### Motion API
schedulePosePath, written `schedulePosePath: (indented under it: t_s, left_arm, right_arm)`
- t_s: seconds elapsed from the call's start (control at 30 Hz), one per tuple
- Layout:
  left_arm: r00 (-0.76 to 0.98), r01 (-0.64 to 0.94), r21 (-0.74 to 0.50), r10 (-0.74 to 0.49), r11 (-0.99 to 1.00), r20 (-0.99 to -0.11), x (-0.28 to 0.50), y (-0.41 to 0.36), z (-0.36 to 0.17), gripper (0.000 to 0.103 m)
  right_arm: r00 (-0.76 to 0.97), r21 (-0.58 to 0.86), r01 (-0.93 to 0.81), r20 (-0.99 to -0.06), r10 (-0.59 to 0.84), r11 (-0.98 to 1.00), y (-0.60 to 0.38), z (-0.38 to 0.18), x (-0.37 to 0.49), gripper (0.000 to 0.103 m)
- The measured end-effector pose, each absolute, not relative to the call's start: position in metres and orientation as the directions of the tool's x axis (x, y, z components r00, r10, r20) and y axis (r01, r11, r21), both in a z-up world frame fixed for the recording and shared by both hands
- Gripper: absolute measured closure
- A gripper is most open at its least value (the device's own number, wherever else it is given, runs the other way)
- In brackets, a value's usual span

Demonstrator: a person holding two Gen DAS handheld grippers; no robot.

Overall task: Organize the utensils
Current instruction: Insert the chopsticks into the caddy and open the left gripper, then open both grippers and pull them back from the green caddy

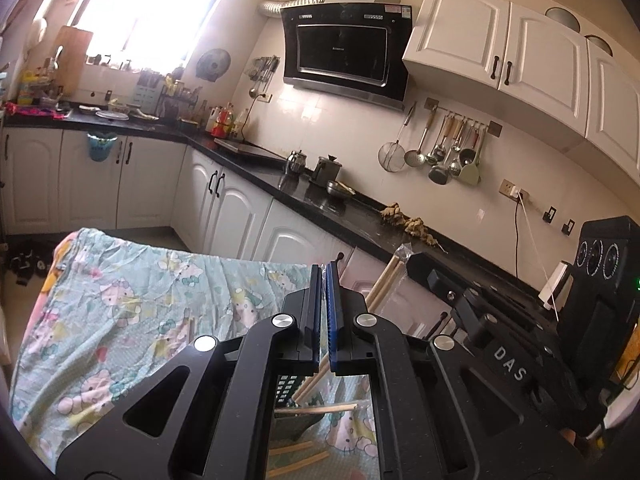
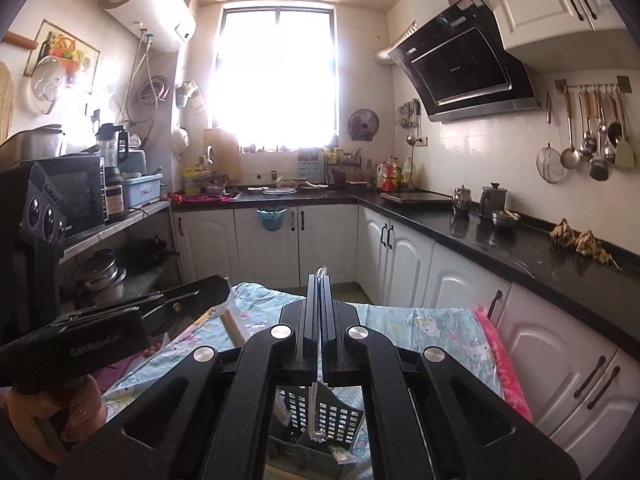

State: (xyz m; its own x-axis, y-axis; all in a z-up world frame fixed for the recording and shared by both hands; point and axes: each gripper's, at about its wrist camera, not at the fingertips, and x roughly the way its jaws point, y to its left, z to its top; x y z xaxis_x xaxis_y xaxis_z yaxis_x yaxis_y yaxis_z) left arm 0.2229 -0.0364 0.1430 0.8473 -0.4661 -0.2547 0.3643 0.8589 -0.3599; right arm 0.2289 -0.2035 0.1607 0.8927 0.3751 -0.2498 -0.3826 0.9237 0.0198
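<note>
My left gripper (image 1: 325, 270) is shut on a pair of wooden chopsticks (image 1: 384, 280) that slant up to the right, with a clear plastic wrapper (image 1: 406, 250) still over their upper ends. My right gripper (image 2: 319, 280) is shut on that thin clear wrapper (image 2: 314, 400), which runs down between the fingers. A black perforated utensil basket (image 2: 340, 416) stands on the cartoon-print cloth (image 1: 140, 312) below both grippers. Loose chopsticks (image 1: 296, 456) lie on the cloth near the basket. The left gripper also shows in the right wrist view (image 2: 222, 286), with the chopsticks (image 2: 230, 320) hanging from it.
The cloth-covered table (image 2: 420, 320) has a pink towel (image 2: 504, 364) at its right edge. A black countertop (image 2: 500, 240) with kettles and white cabinets runs along the right. Hanging ladles (image 2: 592, 140) are on the wall. A shelf with a microwave (image 2: 76, 196) is at left.
</note>
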Motion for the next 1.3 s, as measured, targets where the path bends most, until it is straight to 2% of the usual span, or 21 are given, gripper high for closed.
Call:
schedulePosePath:
  t_s: [0.77, 0.83, 0.9, 0.97, 1.03, 1.3]
  left_arm:
    - [0.842, 0.293, -0.349, -0.413, 0.890, -0.347, 0.233, -0.030, 0.093, 0.102]
    - [0.844, 0.278, -0.347, -0.400, 0.896, -0.357, 0.232, -0.028, 0.090, 0.095]
    - [0.846, 0.269, -0.352, -0.395, 0.897, -0.359, 0.230, -0.024, 0.089, 0.085]
    - [0.853, 0.259, -0.348, -0.382, 0.901, -0.356, 0.226, -0.020, 0.089, 0.081]
    - [0.860, 0.250, -0.349, -0.373, 0.903, -0.349, 0.221, -0.016, 0.090, 0.072]
    - [0.873, 0.228, -0.355, -0.352, 0.907, -0.337, 0.202, -0.001, 0.093, 0.050]
  right_arm:
    - [0.865, 0.065, -0.336, -0.374, 0.335, 0.940, -0.202, 0.105, 0.257, 0.101]
    - [0.859, 0.069, -0.336, -0.387, 0.336, 0.939, -0.202, 0.101, 0.256, 0.098]
    - [0.856, 0.066, -0.338, -0.393, 0.336, 0.939, -0.202, 0.099, 0.254, 0.087]
    - [0.860, 0.056, -0.336, -0.388, 0.330, 0.940, -0.202, 0.098, 0.249, 0.076]
    - [0.861, 0.046, -0.337, -0.389, 0.328, 0.940, -0.202, 0.097, 0.245, 0.073]
    - [0.868, 0.016, -0.342, -0.379, 0.322, 0.940, -0.203, 0.100, 0.228, 0.063]
